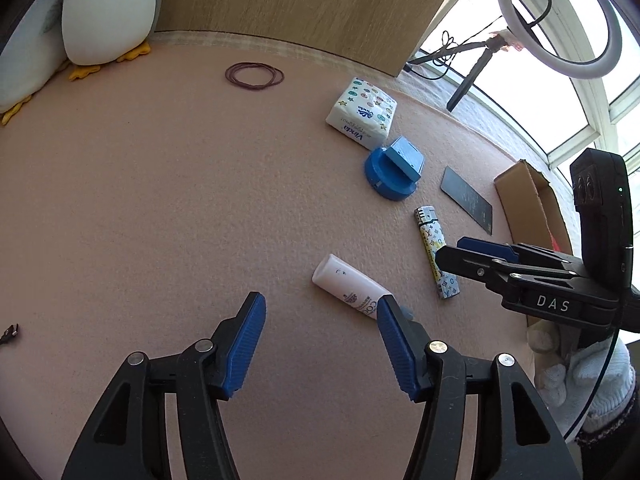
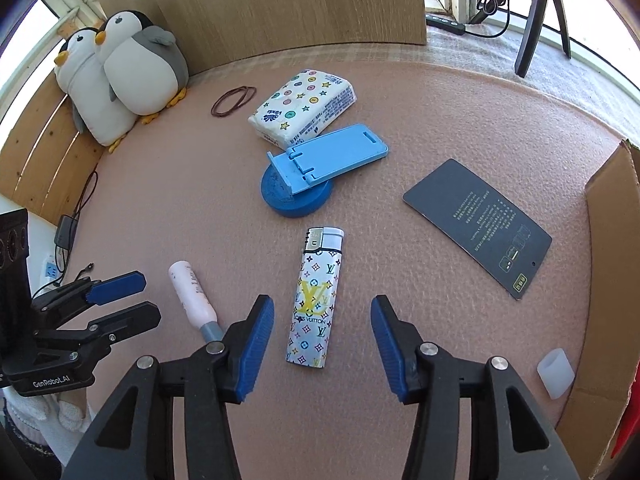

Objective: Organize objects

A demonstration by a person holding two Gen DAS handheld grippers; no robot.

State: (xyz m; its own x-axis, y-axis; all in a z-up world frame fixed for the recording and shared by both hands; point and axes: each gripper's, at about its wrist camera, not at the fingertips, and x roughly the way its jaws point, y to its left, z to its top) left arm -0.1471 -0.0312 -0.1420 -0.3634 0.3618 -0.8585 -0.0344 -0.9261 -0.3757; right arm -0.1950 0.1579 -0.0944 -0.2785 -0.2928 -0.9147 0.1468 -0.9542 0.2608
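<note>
My left gripper (image 1: 320, 312) is open over the pink mat (image 1: 160, 200) with nothing between its fingers; a white tube (image 1: 350, 286) lies just past its right fingertip. My right gripper (image 2: 322, 312) is open too, and a patterned lighter (image 2: 316, 300) lies flat on the mat between its fingertips, untouched. The same lighter (image 1: 436, 252) shows in the left wrist view beside the right gripper (image 1: 476, 256). The tube (image 2: 192, 296) lies left of the lighter, close to the left gripper (image 2: 132, 296). Farther back are a blue phone stand (image 2: 308, 176), a tissue pack (image 2: 304, 106) and a dark card (image 2: 478, 226).
A cardboard box (image 2: 608, 280) stands at the mat's right edge, with a small translucent cap (image 2: 556, 372) near it. Two plush penguins (image 2: 120, 80) and rubber bands (image 2: 234, 100) sit at the back left. A wooden board (image 2: 280, 0), a tripod (image 2: 536, 12) and a ring light (image 1: 560, 20) are behind.
</note>
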